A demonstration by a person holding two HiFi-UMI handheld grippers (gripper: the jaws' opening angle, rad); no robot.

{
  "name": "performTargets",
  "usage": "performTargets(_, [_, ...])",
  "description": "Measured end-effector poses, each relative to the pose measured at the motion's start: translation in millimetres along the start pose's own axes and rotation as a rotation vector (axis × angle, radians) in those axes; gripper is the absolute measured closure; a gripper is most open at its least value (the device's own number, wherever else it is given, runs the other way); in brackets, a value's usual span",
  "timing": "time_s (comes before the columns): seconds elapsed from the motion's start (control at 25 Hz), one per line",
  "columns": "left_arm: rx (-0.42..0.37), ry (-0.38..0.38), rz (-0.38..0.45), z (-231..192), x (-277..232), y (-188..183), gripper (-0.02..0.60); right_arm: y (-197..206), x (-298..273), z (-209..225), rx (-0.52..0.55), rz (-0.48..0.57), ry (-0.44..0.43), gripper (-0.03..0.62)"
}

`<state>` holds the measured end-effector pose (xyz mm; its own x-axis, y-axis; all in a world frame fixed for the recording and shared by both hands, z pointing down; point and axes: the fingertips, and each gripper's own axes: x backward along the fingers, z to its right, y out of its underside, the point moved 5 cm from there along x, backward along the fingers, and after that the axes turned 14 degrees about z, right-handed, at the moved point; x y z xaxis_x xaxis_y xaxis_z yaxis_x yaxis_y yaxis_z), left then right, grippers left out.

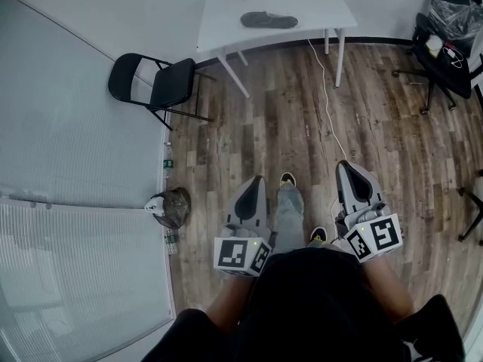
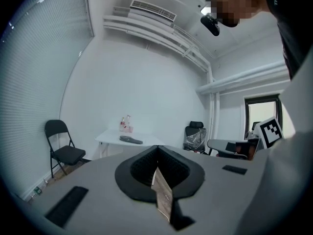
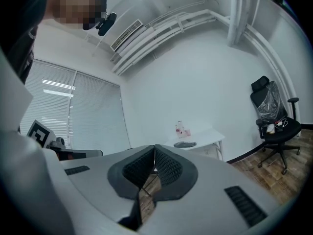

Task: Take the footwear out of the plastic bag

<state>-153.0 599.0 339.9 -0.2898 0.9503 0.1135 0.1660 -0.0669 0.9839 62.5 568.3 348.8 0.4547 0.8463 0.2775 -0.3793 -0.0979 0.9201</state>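
A dark, flat piece of footwear (image 1: 269,20) lies on the white table (image 1: 226,6) at the far end of the room, also visible as footwear (image 2: 131,140) in the left gripper view and footwear (image 3: 184,144) in the right gripper view. From here I cannot tell if a bag wraps it. My left gripper (image 1: 259,179) and right gripper (image 1: 343,164) are held side by side at waist height, far from the table and pointing toward it. The left gripper (image 2: 157,148) has its jaws together with nothing between them. So does the right gripper (image 3: 154,148).
A black folding chair (image 1: 155,83) stands left of the table by the blinds. An office chair (image 1: 441,55) carrying a clear plastic bag (image 1: 453,13) stands at the right. A white cable (image 1: 326,104) trails across the wood floor. A crumpled bag (image 1: 172,206) sits by the left wall.
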Motion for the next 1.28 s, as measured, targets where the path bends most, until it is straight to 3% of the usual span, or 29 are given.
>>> performTargets(0.32, [0.017,-0.001,-0.032,-37.1,-53.5,16.7,0.560,27.8,-49.1,21.0,-0.005,-0.041,0.015,0.576])
performTargets(0.68, [0.019,0.018,-0.075,-98.9,-146.7,34.2,0.560,69.6,-140.4,54.7,-0.013,-0.131,0.035,0.576])
performTargets(1.28, [0.066,0.082,-0.066,-205.7,-269.1,22.5,0.560,85.4,-297.6,63.2,0.089,-0.173,0.039,0.576])
